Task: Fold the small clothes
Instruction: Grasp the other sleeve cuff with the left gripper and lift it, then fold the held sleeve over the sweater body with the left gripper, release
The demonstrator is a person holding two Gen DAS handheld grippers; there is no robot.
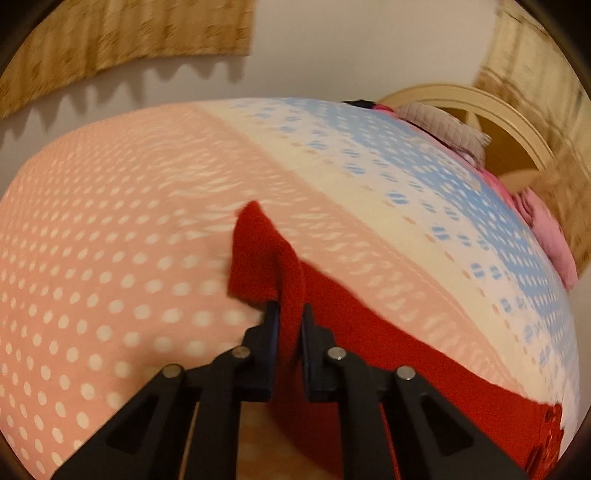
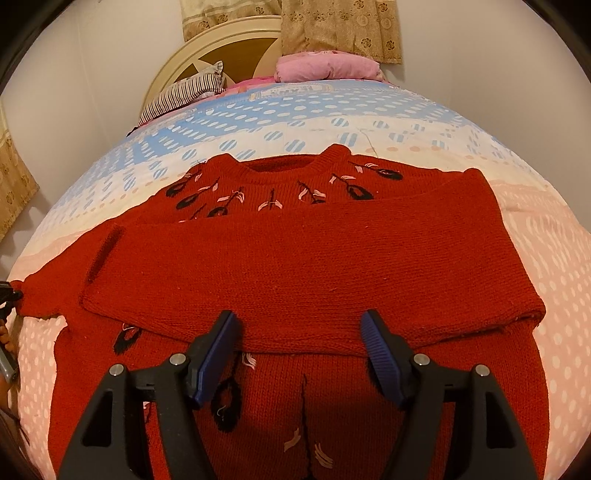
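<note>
A red knitted sweater with black and pink embroidery lies flat on the dotted bedspread, its neck towards the headboard. One sleeve is folded across the chest. In the left wrist view my left gripper is shut on the cuff of the other red sleeve, which stands up from the jaws over the pink bedspread. That cuff also shows at the far left of the right wrist view. My right gripper hangs open just above the folded sleeve, with nothing between its blue pads.
A striped pillow and a pink pillow lie at the head of the bed by the cream headboard. Patterned curtains hang on the wall behind. The bed's edge curves away at the left and right.
</note>
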